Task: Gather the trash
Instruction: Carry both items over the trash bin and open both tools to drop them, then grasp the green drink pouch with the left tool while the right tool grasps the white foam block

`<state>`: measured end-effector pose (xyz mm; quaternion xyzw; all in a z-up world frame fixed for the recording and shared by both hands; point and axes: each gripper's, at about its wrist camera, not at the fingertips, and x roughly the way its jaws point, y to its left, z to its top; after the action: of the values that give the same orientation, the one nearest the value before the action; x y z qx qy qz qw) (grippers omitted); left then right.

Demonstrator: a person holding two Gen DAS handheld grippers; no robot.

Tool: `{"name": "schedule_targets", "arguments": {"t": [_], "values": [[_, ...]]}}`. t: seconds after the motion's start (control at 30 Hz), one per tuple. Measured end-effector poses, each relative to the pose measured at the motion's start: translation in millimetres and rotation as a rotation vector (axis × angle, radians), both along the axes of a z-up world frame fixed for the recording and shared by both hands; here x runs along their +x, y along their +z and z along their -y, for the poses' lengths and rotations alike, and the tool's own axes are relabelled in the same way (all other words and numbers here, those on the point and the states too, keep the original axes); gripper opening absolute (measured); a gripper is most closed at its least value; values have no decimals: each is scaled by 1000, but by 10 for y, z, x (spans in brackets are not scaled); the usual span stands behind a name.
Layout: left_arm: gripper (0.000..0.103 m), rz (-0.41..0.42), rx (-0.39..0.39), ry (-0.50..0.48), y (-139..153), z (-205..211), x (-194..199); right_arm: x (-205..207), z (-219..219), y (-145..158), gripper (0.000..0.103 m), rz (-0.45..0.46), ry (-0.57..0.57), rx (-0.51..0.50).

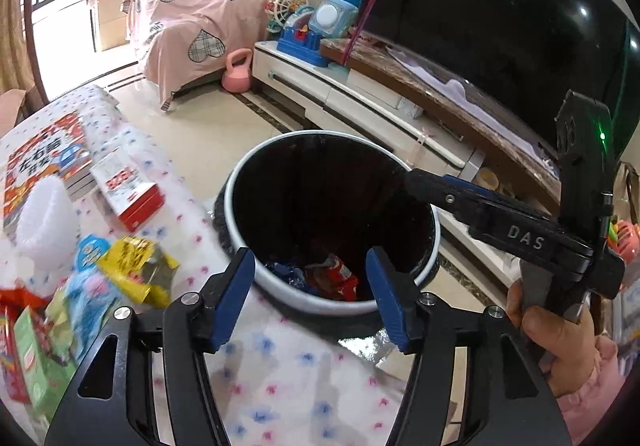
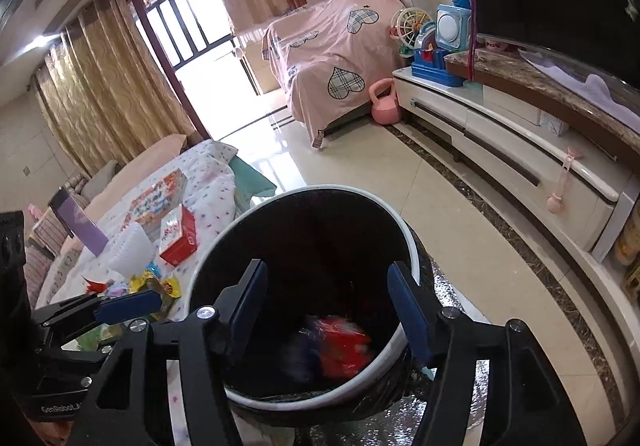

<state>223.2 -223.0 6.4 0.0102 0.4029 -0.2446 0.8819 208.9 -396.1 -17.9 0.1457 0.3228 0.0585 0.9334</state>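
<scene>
A round trash bin (image 1: pixel 240 182) with a white rim and black liner stands on the floor beside the table; it also shows in the right wrist view (image 2: pixel 412 246). Red and blue wrappers (image 1: pixel 332 274) lie at its bottom, blurred in the right wrist view (image 2: pixel 340 346). My left gripper (image 1: pixel 310 286) is open and empty just above the bin's near rim. My right gripper (image 2: pixel 328 310) is open and empty over the bin mouth; it reaches in from the right in the left wrist view (image 1: pixel 416 182). A yellow wrapper (image 1: pixel 136 270) and other snack packets (image 1: pixel 36 346) lie on the table.
The table has a flowered cloth (image 1: pixel 280 386). On it lie a red-and-white box (image 1: pixel 128 190), a picture book (image 1: pixel 44 166) and a white plastic tray (image 1: pixel 44 222). A TV cabinet (image 2: pixel 500 150) with toys and a large TV (image 1: pixel 500 18) stand to the right. A pink kettlebell (image 1: pixel 238 70) sits on the floor.
</scene>
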Motion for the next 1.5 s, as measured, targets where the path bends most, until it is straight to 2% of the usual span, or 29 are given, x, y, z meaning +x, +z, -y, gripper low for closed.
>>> {"name": "schedule_targets", "arguments": {"t": [0.13,0.23,0.57,1.03,1.33,1.43,1.5], "values": [[63,19,-11,31,34,-168,-193,-189,-53,51,83,42,-12,28],[66,25,-31,57,52,-314,-324,-325,-143,89,89,70,-8,46],[66,16,-49,155,-16,-888,-754,-703,-605,102,91,109,53,70],[66,0,-81,281,-137,-1662,-1189,-991,-1318,-57,91,68,184,78],[66,-14,-88,373,-263,-2081,-1292,-993,-1785,-153,91,37,301,27],[73,-25,-86,404,-305,-2212,-1254,-953,-1920,-203,91,19,337,8],[73,-37,-89,422,-341,-2282,-1205,-901,-2015,-247,91,3,368,-11]]}}
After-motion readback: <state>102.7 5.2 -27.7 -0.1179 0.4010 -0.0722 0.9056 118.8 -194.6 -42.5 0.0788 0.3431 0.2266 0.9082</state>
